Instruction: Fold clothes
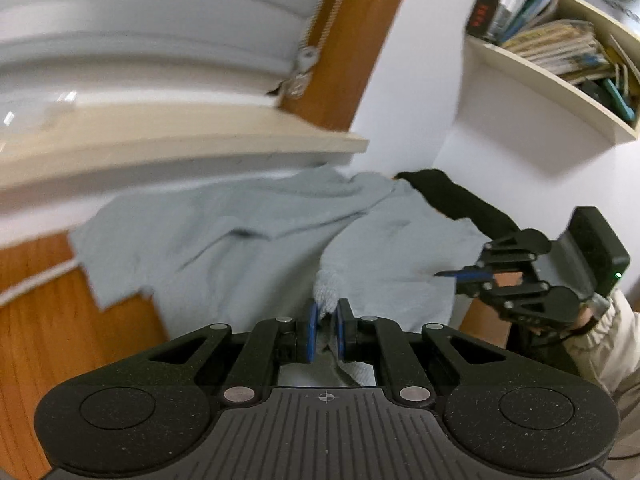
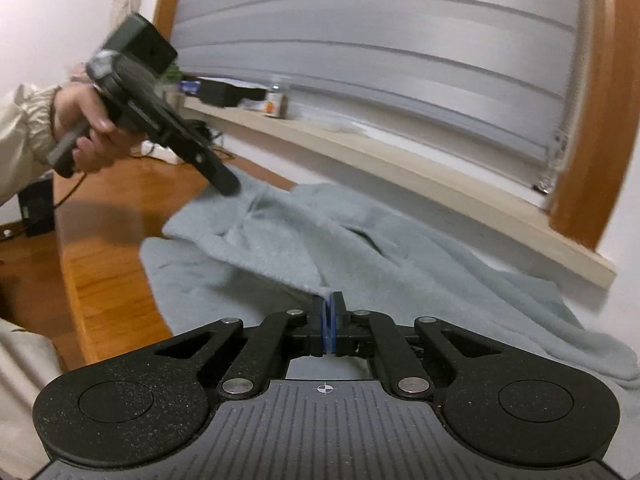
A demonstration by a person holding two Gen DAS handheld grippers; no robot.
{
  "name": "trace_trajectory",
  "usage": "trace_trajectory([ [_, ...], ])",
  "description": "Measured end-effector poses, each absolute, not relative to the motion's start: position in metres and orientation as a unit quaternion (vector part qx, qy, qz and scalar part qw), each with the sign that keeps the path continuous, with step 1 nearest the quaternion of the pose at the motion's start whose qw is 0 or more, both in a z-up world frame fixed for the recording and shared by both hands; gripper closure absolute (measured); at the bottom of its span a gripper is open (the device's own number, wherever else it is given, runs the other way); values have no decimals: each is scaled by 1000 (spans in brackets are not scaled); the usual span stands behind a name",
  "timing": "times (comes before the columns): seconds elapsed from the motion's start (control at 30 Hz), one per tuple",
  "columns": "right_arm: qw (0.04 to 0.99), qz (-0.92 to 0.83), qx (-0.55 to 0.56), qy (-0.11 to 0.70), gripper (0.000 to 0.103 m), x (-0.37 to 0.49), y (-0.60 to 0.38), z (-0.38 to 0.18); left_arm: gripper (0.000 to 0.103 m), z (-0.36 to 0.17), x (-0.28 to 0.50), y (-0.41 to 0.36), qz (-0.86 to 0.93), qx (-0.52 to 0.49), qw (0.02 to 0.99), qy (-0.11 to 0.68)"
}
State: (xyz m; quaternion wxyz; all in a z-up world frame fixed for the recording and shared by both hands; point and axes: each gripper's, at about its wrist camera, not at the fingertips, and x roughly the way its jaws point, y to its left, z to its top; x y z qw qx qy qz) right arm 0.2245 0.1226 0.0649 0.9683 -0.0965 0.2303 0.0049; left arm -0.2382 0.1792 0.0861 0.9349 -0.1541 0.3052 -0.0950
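Observation:
A light grey-blue fleece garment (image 1: 248, 240) lies rumpled on an orange wooden surface (image 1: 60, 320) under a window sill. My left gripper (image 1: 326, 318) is shut on a bunched fold of the garment, which sticks up between its blue pads. From the right wrist view the left gripper (image 2: 228, 186) meets the garment's far left corner, with the cloth (image 2: 360, 248) lifted into a ridge. My right gripper (image 2: 328, 314) is shut on a thin edge of the same garment. The left wrist view shows the right gripper (image 1: 450, 274) at the garment's right side.
A pale window sill (image 2: 400, 160) and closed blinds (image 2: 380, 40) run behind the garment. A black cloth piece (image 1: 444, 196) lies at the garment's far right. A wall shelf with books (image 1: 560, 40) hangs at the upper right. A hand and cream sleeve (image 2: 24, 132) hold the left gripper.

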Motion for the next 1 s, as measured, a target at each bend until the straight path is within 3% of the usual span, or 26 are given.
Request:
trace_trajectory([
  [0.37, 963, 57, -69, 254, 99, 233, 147, 46, 90, 60, -248, 206, -73, -174, 927, 323],
  [0.43, 962, 57, -66, 259, 95, 233, 148, 43, 84, 54, -248, 210, -64, -178, 925, 330],
  [0.5, 962, 58, -60, 262, 84, 230, 145, 39, 81, 48, -247, 213, -50, -177, 925, 333],
  [0.67, 969, 68, 1, 236, 66, 213, 130, 41, 60, 45, -250, 214, -32, -179, 933, 312],
  [1.0, 967, -43, -26, 249, 65, 158, 82, 42, 54, 40, -239, 192, -16, -109, 937, 330],
])
